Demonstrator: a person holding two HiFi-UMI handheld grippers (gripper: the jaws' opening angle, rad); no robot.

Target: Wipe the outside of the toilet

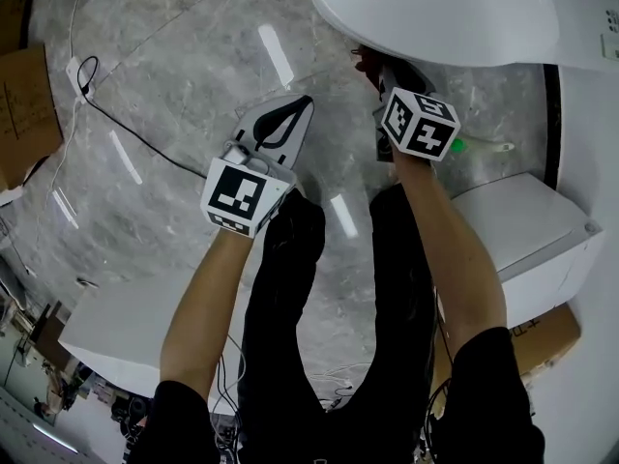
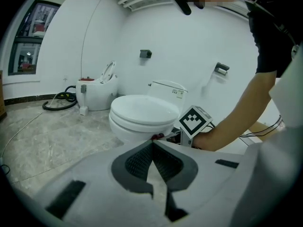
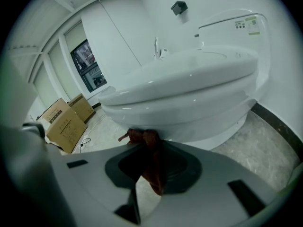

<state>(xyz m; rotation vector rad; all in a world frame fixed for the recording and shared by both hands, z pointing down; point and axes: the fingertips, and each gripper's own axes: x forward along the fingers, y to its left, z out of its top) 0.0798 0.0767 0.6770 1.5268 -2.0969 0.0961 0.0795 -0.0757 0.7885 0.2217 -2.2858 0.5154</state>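
Note:
The white toilet (image 1: 435,13) fills the top right of the head view, lid down. My right gripper (image 1: 372,66) is shut on a dark red cloth (image 3: 150,161) and presses it against the bowl's outer wall (image 3: 189,112), just under the rim. The cloth (image 2: 158,136) also peeks out below the bowl (image 2: 142,115) in the left gripper view. My left gripper (image 1: 302,102) hovers over the floor to the left of the bowl, well short of it. Its jaws are shut (image 2: 152,145) with nothing between them.
Cardboard boxes (image 1: 24,104) sit at the left, with a black cable (image 1: 126,129) running across the marble floor. A white box-like unit (image 1: 527,235) stands at the right near the wall. A second toilet (image 2: 97,91) and a coiled hose (image 2: 59,100) are farther back.

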